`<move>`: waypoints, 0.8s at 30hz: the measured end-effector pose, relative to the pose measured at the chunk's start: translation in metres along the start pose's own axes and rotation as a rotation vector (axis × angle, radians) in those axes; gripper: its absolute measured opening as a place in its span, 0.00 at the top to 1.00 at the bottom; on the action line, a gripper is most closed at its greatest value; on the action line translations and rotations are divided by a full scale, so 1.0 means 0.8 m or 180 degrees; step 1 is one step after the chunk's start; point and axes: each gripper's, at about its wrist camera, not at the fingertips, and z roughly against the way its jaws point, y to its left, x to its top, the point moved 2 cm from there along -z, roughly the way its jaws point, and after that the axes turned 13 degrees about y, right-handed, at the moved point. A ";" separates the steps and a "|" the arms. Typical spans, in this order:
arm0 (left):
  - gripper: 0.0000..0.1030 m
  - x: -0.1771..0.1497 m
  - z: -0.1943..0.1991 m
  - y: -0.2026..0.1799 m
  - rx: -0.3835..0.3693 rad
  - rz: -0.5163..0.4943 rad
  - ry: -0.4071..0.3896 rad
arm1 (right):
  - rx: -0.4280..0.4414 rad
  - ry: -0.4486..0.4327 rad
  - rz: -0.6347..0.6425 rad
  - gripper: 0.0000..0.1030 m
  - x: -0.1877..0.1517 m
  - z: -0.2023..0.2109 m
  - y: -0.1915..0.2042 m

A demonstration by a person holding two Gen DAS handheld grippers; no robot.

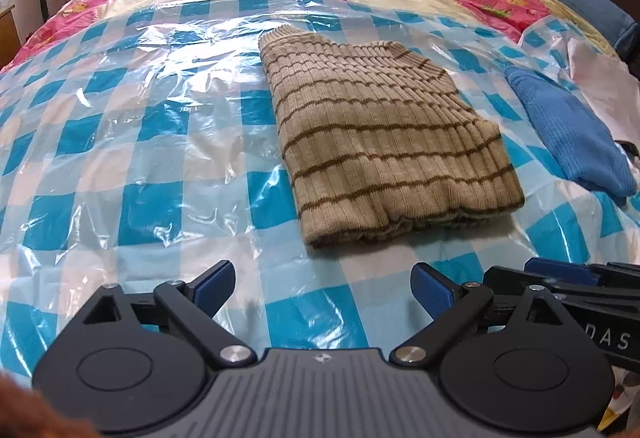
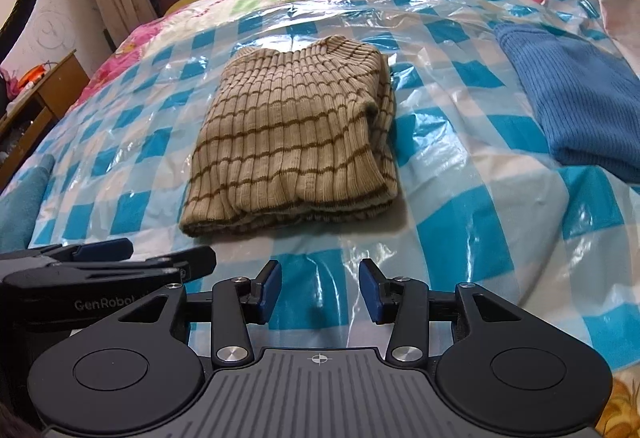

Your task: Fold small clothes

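The left gripper [image 1: 322, 280] is seen at the bottom of the left wrist view with its blue pads spread wide and nothing between them. The right gripper [image 2: 320, 288], low in the right wrist view, is parted more narrowly and is likewise empty. Each tool is caught at the lower edge of the other's view, so the two are held side by side, clear of the cloth.

Just above the pads, in the centre of both views, the striped sweater [image 2: 294, 142] is laid as a compact folded block on the checked plastic sheet [image 1: 132, 142]. The fold appears to be finished, so this garment is judged done. If the layers are to be tidied, the thick near edge should be pinched low and through all plies, and any shift should be made slowly, since the glossy sheet is judged to be slippery.

The sweater is a ribbed beige knit crossed by thin brown stripes, soft and bulky, with a rounded folded edge. The sheet is crinkled, shiny film in blue and white squares. At the right of both views a blue knit garment [image 2: 576, 98] is left in a loose heap, and it is probably the next piece.
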 end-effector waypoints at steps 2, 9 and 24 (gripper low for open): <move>0.04 -0.004 0.000 0.000 0.0000 0.0007 0.0018 | -0.0004 -0.0003 -0.0002 0.59 -0.002 0.002 0.001; 0.04 -0.013 0.002 0.002 0.0004 0.0039 0.0048 | -0.0039 0.0000 -0.0046 0.54 -0.010 0.002 0.001; 0.04 -0.027 0.001 0.001 0.0049 -0.0011 0.0118 | -0.0088 0.0040 -0.0105 0.54 -0.025 -0.004 -0.002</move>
